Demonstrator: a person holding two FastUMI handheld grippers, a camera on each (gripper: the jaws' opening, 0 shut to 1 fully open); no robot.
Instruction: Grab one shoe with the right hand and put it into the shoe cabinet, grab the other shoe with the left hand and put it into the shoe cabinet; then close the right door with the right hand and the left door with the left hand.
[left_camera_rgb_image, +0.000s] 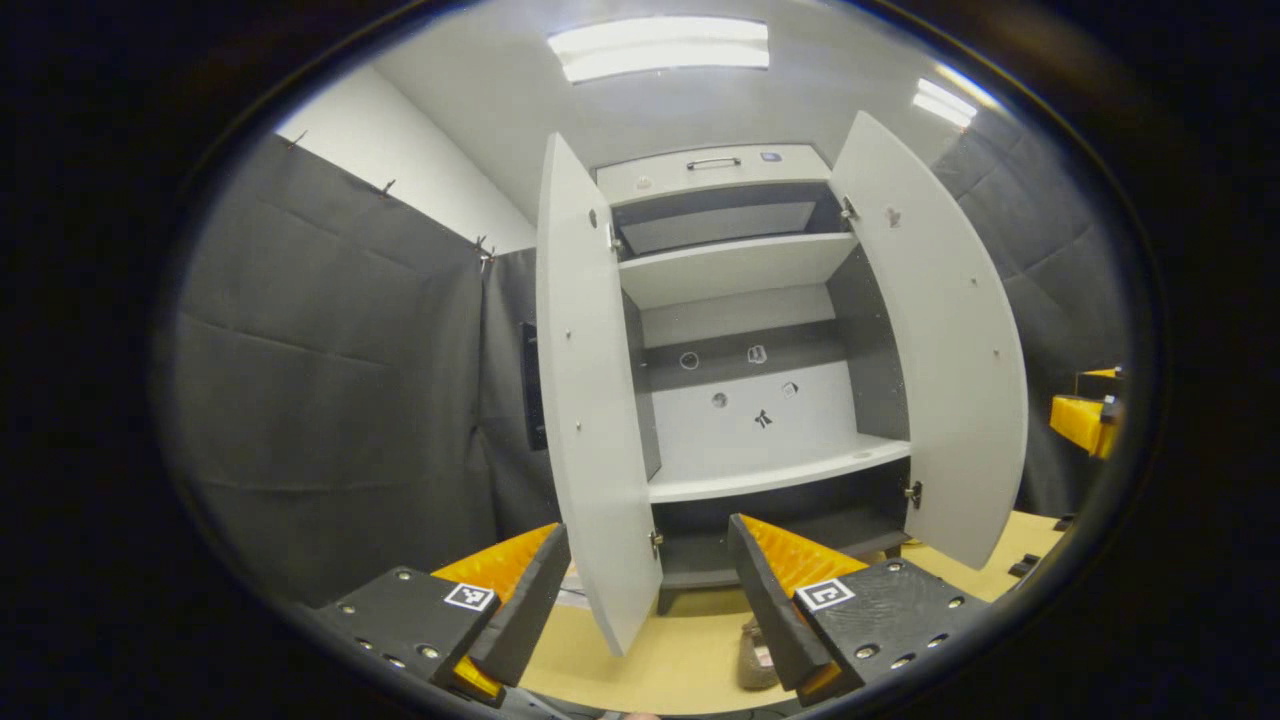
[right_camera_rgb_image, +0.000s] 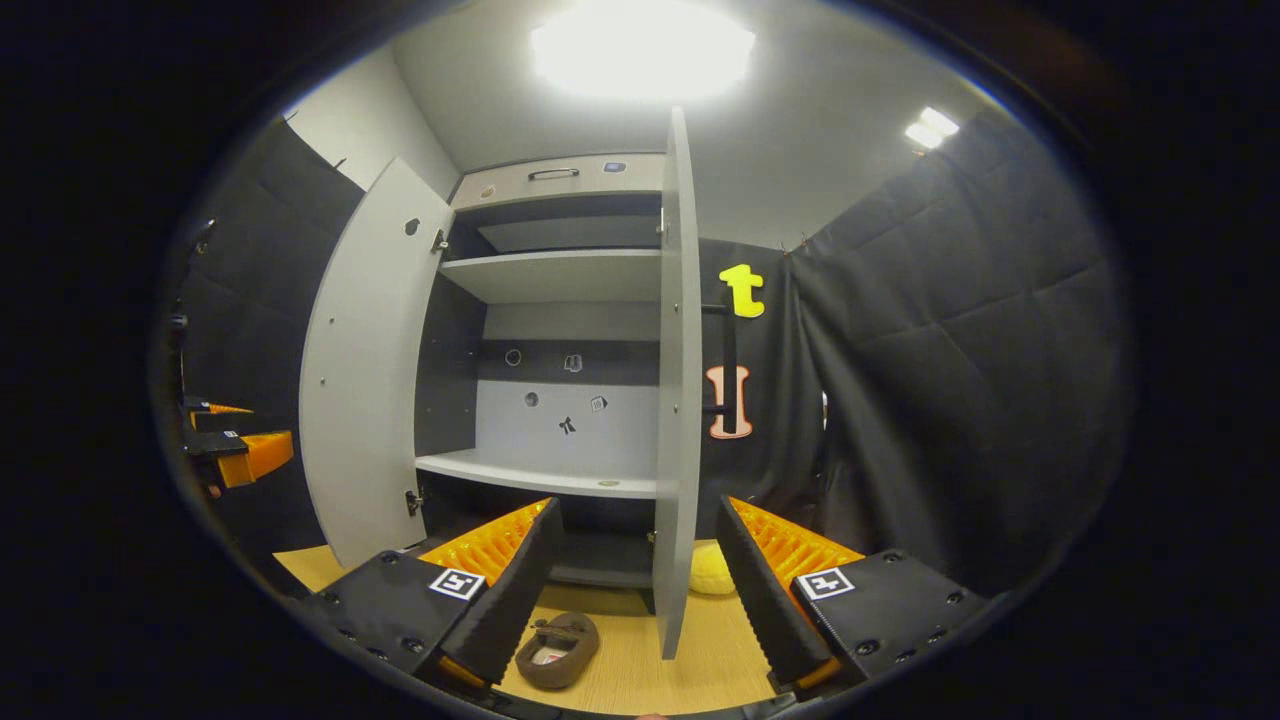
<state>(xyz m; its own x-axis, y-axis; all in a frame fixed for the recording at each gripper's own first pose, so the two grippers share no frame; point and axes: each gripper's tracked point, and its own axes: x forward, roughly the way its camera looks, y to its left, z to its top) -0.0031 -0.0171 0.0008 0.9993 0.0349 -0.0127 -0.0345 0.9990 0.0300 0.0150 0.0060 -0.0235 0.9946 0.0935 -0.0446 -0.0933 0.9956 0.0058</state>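
Dark padded cloth lines the booth on every side, and your work sits on a pale wooden table (right_camera_rgb_image: 620, 680) with the shoe cabinet (left_camera_rgb_image: 740, 270) standing at its back. Both cabinet doors hang wide open, so the shelves are exposed and ready to take the shoes. The left door (left_camera_rgb_image: 585, 400) swings out toward your left gripper (left_camera_rgb_image: 645, 590), and the right door (right_camera_rgb_image: 680, 380) stands almost edge-on between the fingers of your right gripper (right_camera_rgb_image: 635, 580).

A brown shoe (right_camera_rgb_image: 557, 650) lies on the table in front of the cabinet, just beside your right gripper's near finger; the left gripper view catches it low down too, by the inner finger. It seems the nearer one for your right hand. A yellow thing (right_camera_rgb_image: 712, 570) sits on the table behind the foot of the right door; it may be the other shoe, but you cannot tell from here.

Both of your grippers are spread wide and hold nothing, which suits a grab not yet begun. Your right gripper also shows far off at the edge of the left gripper view. No shoe is on a shelf, so the task looks to be at its start. Mind the right door's edge as you go down for the brown shoe.
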